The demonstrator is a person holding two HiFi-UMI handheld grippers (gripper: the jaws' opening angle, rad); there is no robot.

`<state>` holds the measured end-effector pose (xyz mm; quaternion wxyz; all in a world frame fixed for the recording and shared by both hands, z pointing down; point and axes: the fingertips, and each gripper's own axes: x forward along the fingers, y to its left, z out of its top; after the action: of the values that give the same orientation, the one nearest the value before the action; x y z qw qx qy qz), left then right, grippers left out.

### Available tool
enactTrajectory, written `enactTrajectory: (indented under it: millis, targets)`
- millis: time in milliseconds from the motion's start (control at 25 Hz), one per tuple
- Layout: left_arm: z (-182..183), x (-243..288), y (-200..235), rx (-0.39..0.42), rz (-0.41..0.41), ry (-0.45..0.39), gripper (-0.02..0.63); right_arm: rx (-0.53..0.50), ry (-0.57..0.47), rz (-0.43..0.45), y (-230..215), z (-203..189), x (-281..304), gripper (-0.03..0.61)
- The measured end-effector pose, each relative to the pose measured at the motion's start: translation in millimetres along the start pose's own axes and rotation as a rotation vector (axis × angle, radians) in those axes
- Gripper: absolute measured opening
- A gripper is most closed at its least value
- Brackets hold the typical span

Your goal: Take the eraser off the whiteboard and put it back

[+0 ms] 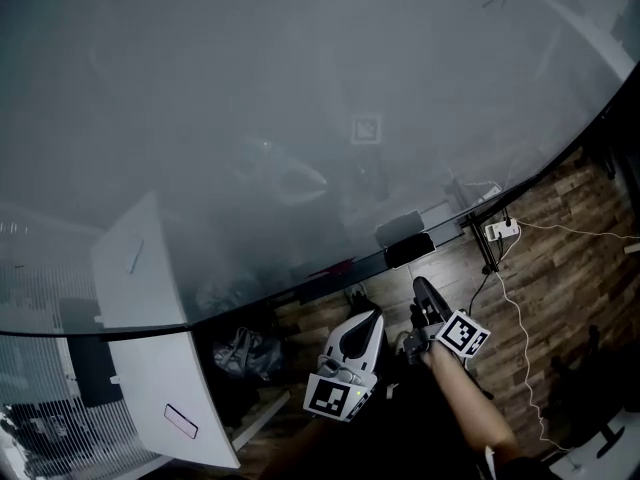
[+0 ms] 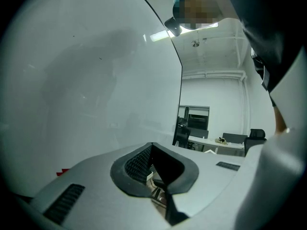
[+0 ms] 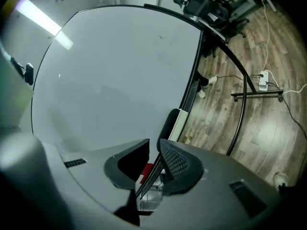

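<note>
- Right gripper: jaws only a slim gap apart, nothing gripped. All I see through the gap is the board's edge and a scrap of something red that I can't make out.
- Left gripper: jaws closed tip to tip, empty. It sits low beside the right one and looks idle.
- Eraser sits on the whiteboard, close to its lower edge. It is ahead of my right jaws and roughly in line with them, not touching.
- From the head view the eraser is above and beyond the right gripper, so I judge the pick-up not yet begun.
- Main risk: the gap looks too narrow for the eraser's body. Going in like this, the tips would butt it instead of straddling it — and could push it along the board or off the lower edge.
- If it drops, it lands on the wood floor among the cables by the power strip.
- Second risk: coming in at a slant, so that one jaw scrapes the board face.
- Third: the left gripper is near enough that the two could knock together.
</note>
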<state>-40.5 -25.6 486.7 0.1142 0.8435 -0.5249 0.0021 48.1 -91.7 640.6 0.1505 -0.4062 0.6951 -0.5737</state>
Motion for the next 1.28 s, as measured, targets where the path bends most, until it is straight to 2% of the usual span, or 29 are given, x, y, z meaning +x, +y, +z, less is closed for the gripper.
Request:
enactTrajectory:
  millis: [80,160,560,1080,1280]
  targets:
    - [-1.1,-0.1,2.6,-0.01,0.004,0.003,0.008,0.053,0.008,-0.01,-9.2,-2.0,8.5,0.1]
    - [0.1,1.6,5.2,-0.007,0.004,0.006,0.008,0.089,0.015,-0.016,-16.3,-2.4,16.8,0.124]
    - [1.7,1.4,15.5,-0.012,0.012,0.014,0.008,0.17,0.007,-0.025,-29.2,-1.2,42.5,0.183]
    - [-2.5,4.5,18.2,-0.019,0.021,0.022,0.008,0.214,0.036,-0.05,-40.6,-3.0,58.0,0.182]
    - [1.6,2.1,23.4,-0.006,0.028,0.01,0.008,0.203,0.042,-0.052,-37.8,-5.2,58.2,0.153]
